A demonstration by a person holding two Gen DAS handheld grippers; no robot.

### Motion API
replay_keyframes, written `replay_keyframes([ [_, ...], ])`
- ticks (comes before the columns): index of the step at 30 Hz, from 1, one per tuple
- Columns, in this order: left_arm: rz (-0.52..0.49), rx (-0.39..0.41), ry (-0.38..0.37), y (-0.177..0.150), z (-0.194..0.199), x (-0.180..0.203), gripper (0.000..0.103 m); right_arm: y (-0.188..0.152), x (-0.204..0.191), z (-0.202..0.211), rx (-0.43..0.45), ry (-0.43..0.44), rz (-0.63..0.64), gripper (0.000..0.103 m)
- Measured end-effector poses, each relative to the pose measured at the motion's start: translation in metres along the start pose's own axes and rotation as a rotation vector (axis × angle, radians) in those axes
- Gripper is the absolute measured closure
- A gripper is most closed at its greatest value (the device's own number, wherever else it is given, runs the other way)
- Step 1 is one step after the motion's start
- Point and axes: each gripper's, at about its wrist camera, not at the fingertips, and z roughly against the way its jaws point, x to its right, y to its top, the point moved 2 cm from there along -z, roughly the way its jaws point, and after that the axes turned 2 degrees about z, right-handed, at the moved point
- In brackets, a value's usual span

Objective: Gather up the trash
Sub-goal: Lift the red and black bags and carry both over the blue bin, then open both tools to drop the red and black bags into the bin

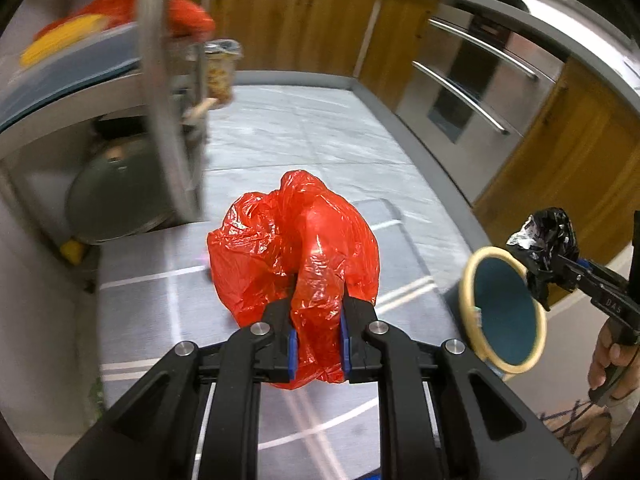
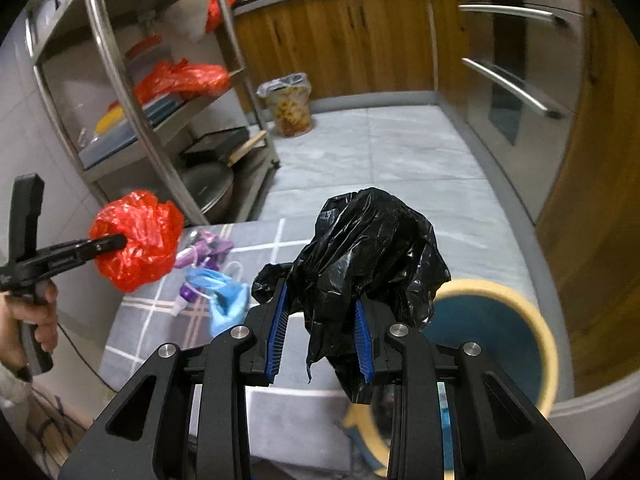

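The left gripper (image 1: 318, 320) is clamping a crumpled red plastic bag (image 1: 296, 248) that is bulging forward past its fingertips, above the grey mat (image 1: 160, 300). The right gripper (image 2: 322, 320) is pinching a crumpled black plastic bag (image 2: 372, 248), hanging just beside the blue bin (image 2: 500, 320) with its cream rim; the bin's contents are too blurred to make out. A blue glove (image 2: 224, 296) and purple wrappers (image 2: 208, 248) are lying on the mat.
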Motion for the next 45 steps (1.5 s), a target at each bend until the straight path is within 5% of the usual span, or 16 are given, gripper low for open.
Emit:
replay_keyframes([
  [9, -0.135, -0.031, -0.120, 0.002, -0.029, 0.097, 0.088, -0.025, 0.054, 0.032, 0.026, -0.064, -0.075, 0.071],
  [20, -0.253, -0.067, -0.190, -0.013, -0.055, 0.169, 0.088, -0.042, 0.079, 0.036, -0.011, -0.098, -0.095, 0.071],
  [45, -0.504, -0.116, -0.161, -0.050, -0.118, 0.278, 0.086, -0.090, 0.119, 0.004, -0.210, -0.127, -0.129, 0.071],
])
